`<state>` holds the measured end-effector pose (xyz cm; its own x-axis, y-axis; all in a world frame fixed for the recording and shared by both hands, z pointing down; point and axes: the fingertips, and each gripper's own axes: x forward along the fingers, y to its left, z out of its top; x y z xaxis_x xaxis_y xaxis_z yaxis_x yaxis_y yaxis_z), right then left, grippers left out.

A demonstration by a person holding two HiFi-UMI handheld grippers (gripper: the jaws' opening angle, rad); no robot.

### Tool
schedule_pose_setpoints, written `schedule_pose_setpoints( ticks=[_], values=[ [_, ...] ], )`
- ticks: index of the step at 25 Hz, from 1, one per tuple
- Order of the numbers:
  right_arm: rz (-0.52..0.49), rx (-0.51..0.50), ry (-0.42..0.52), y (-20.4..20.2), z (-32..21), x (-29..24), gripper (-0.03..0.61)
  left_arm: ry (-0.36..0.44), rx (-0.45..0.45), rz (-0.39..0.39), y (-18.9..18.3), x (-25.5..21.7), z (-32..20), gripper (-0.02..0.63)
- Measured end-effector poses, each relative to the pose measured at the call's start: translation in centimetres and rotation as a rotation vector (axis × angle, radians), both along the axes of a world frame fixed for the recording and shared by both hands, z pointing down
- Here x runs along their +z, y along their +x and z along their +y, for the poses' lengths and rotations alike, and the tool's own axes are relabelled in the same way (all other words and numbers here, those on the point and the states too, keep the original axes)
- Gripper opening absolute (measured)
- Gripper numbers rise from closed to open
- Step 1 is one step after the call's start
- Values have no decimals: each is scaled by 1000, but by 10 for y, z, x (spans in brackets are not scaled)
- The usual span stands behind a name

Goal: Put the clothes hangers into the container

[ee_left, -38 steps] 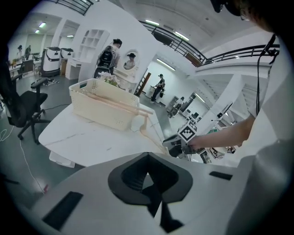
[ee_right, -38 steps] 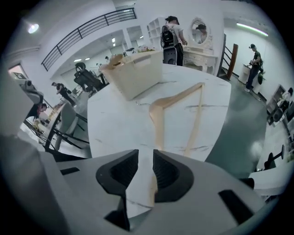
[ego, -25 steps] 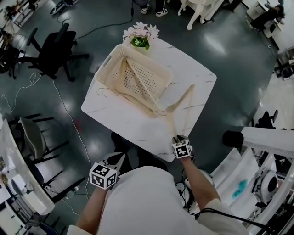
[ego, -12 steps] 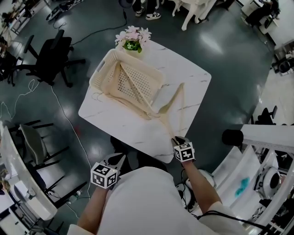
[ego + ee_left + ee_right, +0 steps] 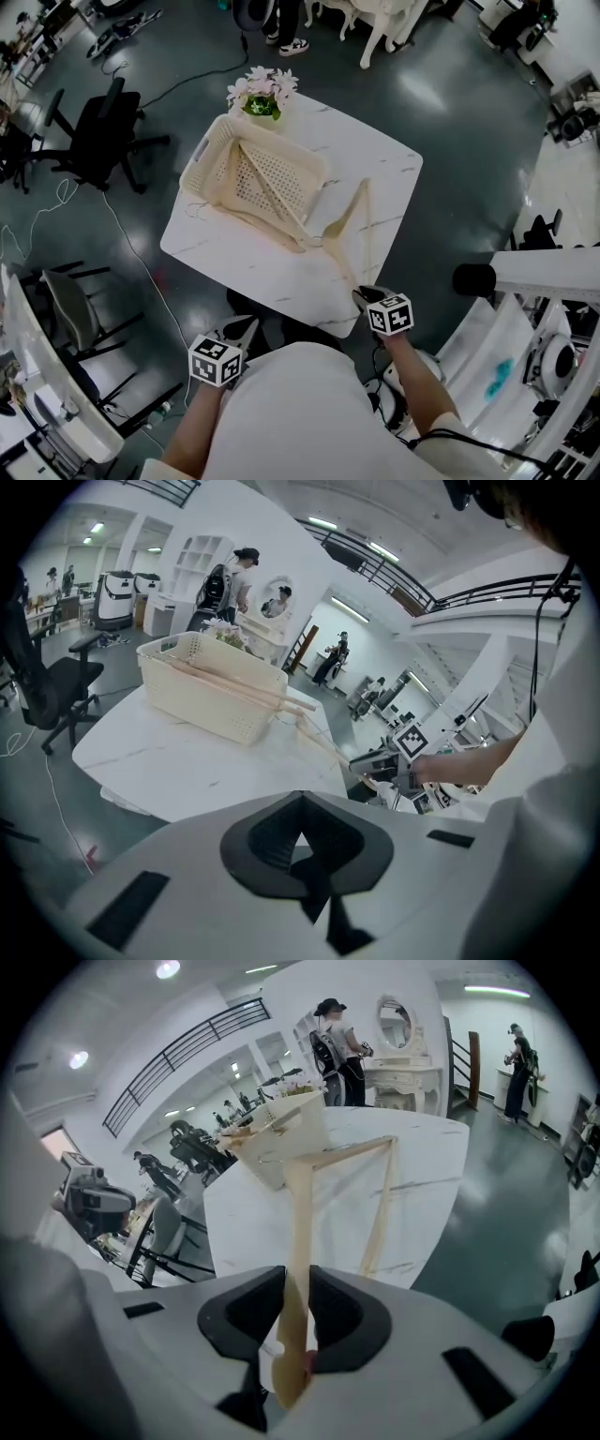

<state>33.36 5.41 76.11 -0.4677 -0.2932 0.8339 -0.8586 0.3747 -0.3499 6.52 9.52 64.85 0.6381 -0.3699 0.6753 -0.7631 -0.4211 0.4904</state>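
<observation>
A light wooden hanger (image 5: 342, 208) lies tilted over the near right part of the white marble table (image 5: 253, 258). Its near end is raised in my right gripper (image 5: 361, 292). The right gripper view shows both pads pressing the hanger's arm (image 5: 300, 1213), the right gripper (image 5: 298, 1307) shut on it after its jaws have just been closing. A cream perforated basket (image 5: 208, 150) at the table's far left holds other hangers (image 5: 267, 187), which stick out over its near rim. My left gripper (image 5: 246, 325) hangs off the table's near edge, shut and empty (image 5: 298, 841).
A pot of pink flowers (image 5: 261, 92) stands at the table's far corner, right behind the basket (image 5: 211, 700). A black office chair (image 5: 98, 141) and floor cables lie to the left. White equipment (image 5: 534, 281) stands close on the right. People stand in the background.
My right gripper has risen a little from the table's near edge, lifting the hanger's near end with it. The left gripper has stayed where it was.
</observation>
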Motion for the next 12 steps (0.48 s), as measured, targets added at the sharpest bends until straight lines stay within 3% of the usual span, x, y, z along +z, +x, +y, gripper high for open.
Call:
schedule_pose_setpoints(
  ticks=[12],
  values=[
    [-36, -180, -96, 1, 26, -48, 92, 24, -1, 23, 1, -6, -12, 8]
  ],
)
